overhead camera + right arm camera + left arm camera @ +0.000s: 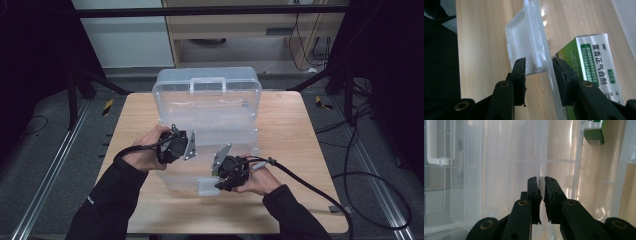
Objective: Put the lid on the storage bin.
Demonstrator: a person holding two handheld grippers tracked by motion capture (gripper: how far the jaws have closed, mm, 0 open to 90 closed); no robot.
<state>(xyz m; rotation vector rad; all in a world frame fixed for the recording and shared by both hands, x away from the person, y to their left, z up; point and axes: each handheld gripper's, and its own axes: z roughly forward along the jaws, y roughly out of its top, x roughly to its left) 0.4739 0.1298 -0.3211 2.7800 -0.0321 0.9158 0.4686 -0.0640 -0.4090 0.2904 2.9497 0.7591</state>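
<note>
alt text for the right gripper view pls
The right gripper straddles the front wall and white latch of a clear plastic box, one jaw on either side. A green and white carton lies inside the box, with a wooden table beneath.

Your storage box point(207, 107) sits mid-frame on the bench point(295, 150), its lid standing behind. Its latch point(526, 40) hangs at the near wall, with the medicine carton point(594, 67) inside.

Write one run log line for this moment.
left gripper: shut on clear box wall | right gripper: astride white latch, not clamped | green carton: inside box
</note>
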